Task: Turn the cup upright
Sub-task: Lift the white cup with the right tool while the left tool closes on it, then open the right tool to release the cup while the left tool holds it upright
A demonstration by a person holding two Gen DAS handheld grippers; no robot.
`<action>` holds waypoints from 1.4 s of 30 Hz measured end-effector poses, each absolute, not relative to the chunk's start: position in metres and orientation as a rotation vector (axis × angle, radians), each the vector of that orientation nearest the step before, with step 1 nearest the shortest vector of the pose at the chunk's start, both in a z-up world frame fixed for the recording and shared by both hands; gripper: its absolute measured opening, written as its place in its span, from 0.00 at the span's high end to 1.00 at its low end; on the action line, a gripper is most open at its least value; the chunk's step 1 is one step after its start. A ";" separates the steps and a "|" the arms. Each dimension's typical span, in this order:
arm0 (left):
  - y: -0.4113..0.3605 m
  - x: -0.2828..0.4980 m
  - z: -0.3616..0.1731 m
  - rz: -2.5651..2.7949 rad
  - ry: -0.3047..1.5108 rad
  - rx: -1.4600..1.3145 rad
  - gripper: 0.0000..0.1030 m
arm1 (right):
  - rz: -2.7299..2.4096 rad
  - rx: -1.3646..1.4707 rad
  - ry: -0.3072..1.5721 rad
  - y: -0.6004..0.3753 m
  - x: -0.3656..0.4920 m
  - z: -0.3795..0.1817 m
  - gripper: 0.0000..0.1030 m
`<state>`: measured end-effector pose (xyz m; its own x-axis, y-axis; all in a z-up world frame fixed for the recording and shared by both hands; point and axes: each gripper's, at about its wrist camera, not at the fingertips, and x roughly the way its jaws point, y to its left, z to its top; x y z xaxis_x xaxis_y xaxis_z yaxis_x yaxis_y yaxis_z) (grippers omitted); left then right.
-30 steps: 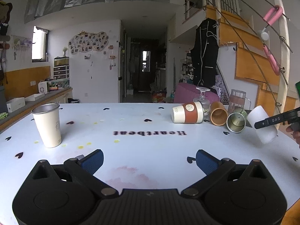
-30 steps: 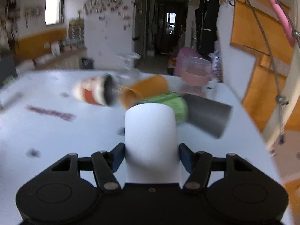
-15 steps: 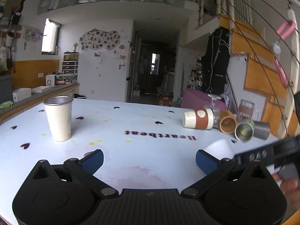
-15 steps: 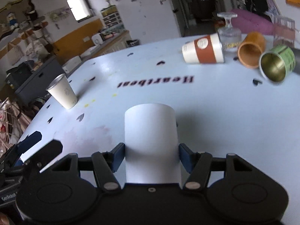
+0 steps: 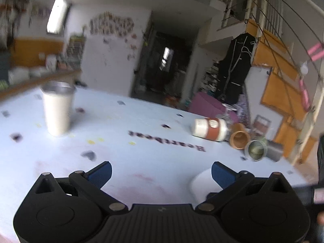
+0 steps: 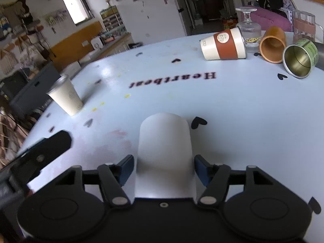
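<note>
Tongs on the left [image 5: 161, 172] stand spread wide with nothing between them, while the right tongs [image 6: 163, 170] clamp the white cup [image 6: 165, 154] low over the pale blue worktop [image 6: 232, 105]. On that worktop, printed "Heartbeat" with small dark hearts, a cream tumbler [image 6: 65, 96] stands upright at 10 o'clock, and toppled cups, an orange-sleeved cup [image 6: 223, 44] among them, lie at 1 o'clock. Beyond are a white wall, a dark doorway and orange stairs.

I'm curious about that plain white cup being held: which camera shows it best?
The right wrist view: the white cup sits centred between the right gripper fingers. The left wrist view shows only a blurred part behind a finger.
</note>
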<state>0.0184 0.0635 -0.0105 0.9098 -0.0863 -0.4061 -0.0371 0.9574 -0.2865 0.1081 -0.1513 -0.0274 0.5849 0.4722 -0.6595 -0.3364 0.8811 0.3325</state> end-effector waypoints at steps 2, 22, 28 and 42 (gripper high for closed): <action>0.068 0.029 -0.012 -0.067 0.474 -0.389 0.00 | 0.492 0.200 0.780 -0.159 0.099 -0.023 0.29; 0.038 0.118 -0.057 -0.241 0.897 -0.643 0.26 | 0.540 0.254 0.679 -0.185 0.069 -0.031 0.48; 0.035 0.112 -0.053 -0.254 0.869 -0.600 0.34 | 0.558 0.242 0.676 -0.182 0.068 -0.032 0.49; 0.011 0.069 -0.006 -0.095 0.458 0.021 0.36 | 0.580 0.167 0.662 -0.164 0.064 -0.036 0.58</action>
